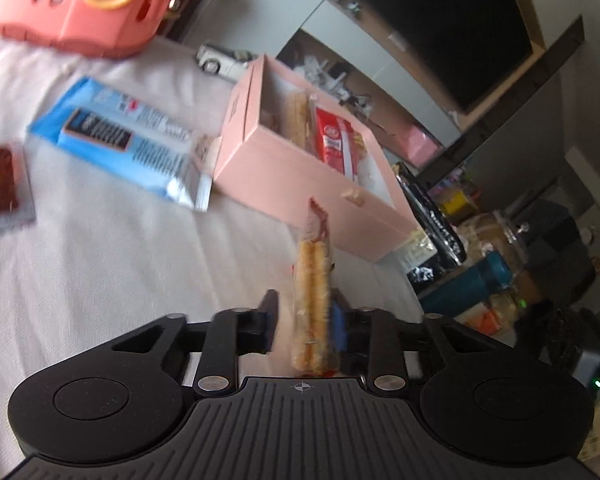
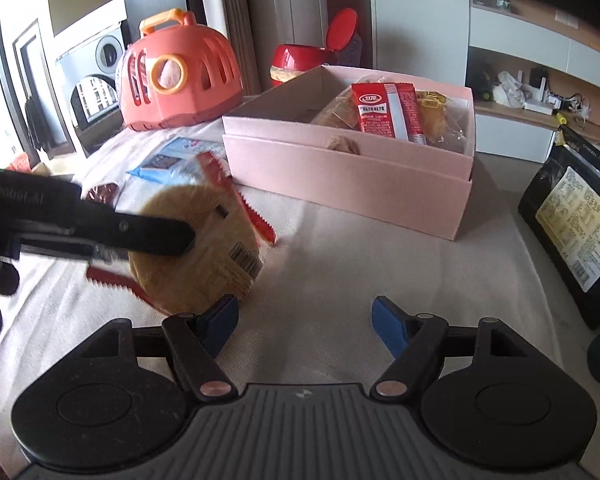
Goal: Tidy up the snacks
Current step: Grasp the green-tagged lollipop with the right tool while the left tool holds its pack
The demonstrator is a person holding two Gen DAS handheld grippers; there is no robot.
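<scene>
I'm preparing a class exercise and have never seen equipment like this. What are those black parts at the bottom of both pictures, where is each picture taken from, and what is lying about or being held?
They are hand-held two-finger grippers, each with a camera looking along its fingers. The left wrist view shows the left gripper shut on a wrapped cracker packet; the right wrist view shows that packet from the side. The right gripper is open, holding nothing. On the white cloth sits a pink box holding snacks, with a blue snack packet beside it.

Black claws (image 2: 305,326), blue pads (image 2: 388,326)
</scene>
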